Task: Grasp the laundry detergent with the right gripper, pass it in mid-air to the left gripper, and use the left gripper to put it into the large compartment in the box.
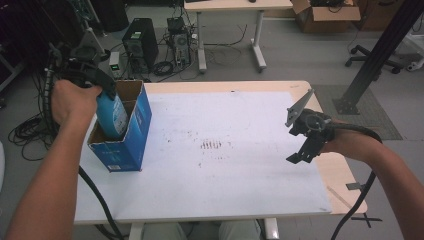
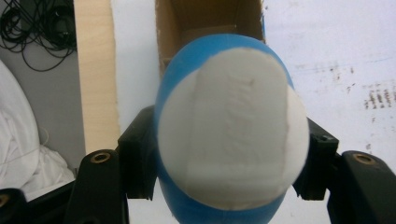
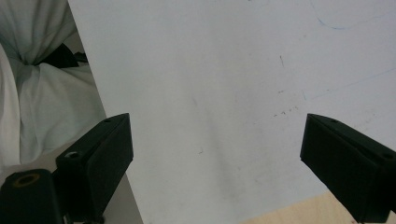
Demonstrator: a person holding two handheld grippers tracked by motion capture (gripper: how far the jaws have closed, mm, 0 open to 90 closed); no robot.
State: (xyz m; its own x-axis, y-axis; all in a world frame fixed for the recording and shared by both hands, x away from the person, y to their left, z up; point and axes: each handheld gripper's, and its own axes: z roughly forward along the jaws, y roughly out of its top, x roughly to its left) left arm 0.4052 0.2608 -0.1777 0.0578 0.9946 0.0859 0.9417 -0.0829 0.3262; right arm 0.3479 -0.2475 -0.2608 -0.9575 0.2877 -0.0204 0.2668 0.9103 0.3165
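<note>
Table [image 1: 250, 210] first: wooden top, almost fully covered by a white sheet [image 1: 225, 165] with some dark scuff marks mid-sheet. Behind it on the floor we see a computer tower [image 1: 139, 45] with a tangle of cables, a second table [image 1: 235, 7], a cardboard carton [image 1: 325, 15] and an office chair [image 1: 372, 55]. A black frame post [image 1: 380, 55] runs diagonally at the far right. None of that sits near our work.

On the table's left end stands a blue box [image 1: 132, 140], top open, brown cardboard inside. Its near wall is the one thing in the way of the bottle. The middle and right of the sheet hold nothing else.

Blue bottle [image 1: 111, 116]: white label, upright, lower part already down inside the box, top part above the rim. In the left gripper view its white cap [image 2: 233, 126] faces the camera, with the box opening straight beyond it.

Our left gripper [image 1: 92, 80] is clamped on the bottle near its top, one jaw pressed on each side, hand right above the box.

Our right gripper [image 1: 304, 145] hangs over the sheet's right edge, well apart from box and bottle. Jaws spread wide, nothing between them; bare sheet beyond them in the right gripper view.
</note>
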